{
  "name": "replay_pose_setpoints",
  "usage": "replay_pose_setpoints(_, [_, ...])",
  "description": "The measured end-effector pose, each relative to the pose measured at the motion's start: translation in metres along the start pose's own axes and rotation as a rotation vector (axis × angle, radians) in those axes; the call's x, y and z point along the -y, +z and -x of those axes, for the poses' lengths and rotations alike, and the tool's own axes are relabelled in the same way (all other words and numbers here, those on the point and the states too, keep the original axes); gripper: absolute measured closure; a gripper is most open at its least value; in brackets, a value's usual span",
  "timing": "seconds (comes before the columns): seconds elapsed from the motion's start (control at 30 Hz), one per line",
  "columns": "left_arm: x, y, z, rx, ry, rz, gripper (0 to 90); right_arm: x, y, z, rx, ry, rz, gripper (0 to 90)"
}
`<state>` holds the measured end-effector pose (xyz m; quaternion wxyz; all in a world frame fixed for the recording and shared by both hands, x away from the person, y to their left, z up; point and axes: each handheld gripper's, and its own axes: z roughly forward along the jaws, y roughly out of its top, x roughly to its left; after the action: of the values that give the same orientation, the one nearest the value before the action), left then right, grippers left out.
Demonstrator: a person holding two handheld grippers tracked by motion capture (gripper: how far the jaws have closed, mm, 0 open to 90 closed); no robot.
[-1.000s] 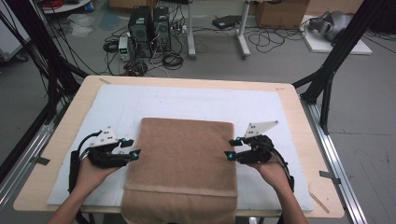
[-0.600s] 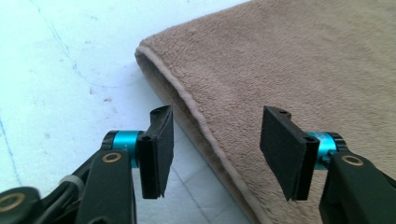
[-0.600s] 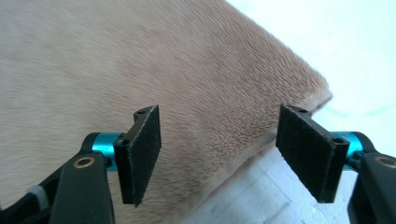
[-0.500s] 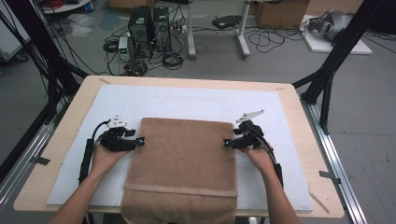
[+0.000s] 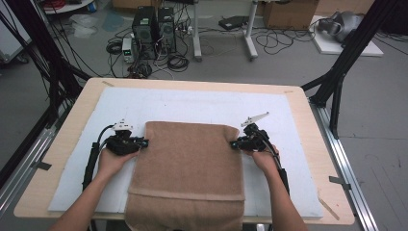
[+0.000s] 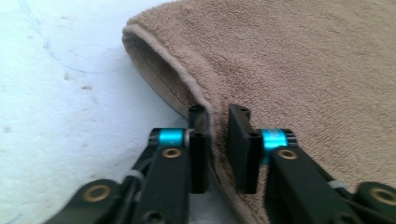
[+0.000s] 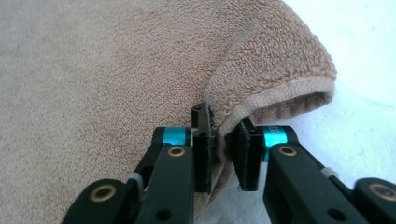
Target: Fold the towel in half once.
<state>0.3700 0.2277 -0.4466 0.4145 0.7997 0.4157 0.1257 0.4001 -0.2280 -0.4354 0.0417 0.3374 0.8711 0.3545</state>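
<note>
I have the left tongs (image 5: 144,143) pinched on the left edge of the brown towel (image 5: 190,168), their jaws having just closed on its hem. The right tongs (image 5: 234,143) have likewise just closed onto the right edge. The towel lies flat on the white mat (image 5: 192,103) covering the bench (image 5: 308,110) (near end draped over the front).

One brown towel (image 5: 188,168) on one white mat (image 5: 202,103) over one wooden table (image 5: 308,120) — two grippers, left (image 5: 144,143) and right (image 5: 234,144) — two computer towers (image 5: 154,26) on the far floor
</note>
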Motion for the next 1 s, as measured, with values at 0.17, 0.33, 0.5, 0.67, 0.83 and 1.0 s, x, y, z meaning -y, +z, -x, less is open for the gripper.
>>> replay_pose_setpoints(0.17, [-0.005,0.0,-0.002,-0.028,0.0,0.015,84.6,-0.009,-0.003,0.003,0.038,-0.022,-0.005,82.0])
replay_pose_setpoints(0.33, [-0.02,0.003,-0.005,-0.071,0.009,0.03,84.9,-0.025,-0.008,0.01,0.077,-0.024,0.014,82.1])
replay_pose_setpoints(0.5, [-0.049,0.003,-0.011,-0.115,0.009,0.089,85.0,-0.049,-0.015,0.02,0.13,-0.049,0.015,82.0])
replay_pose_setpoints(0.67, [-0.081,-0.002,-0.015,-0.139,0.016,0.138,84.9,-0.074,-0.033,0.03,0.169,-0.057,0.047,82.0])
replay_pose_setpoints(0.83, [-0.1,0.0,-0.018,-0.189,0.042,0.16,79.4,-0.091,-0.043,0.04,0.216,-0.065,0.111,73.8])
replay_pose_setpoints(1.0, [-0.088,0.002,-0.028,-0.136,0.01,0.105,64.0,-0.078,-0.023,0.045,0.198,-0.01,0.047,53.1])
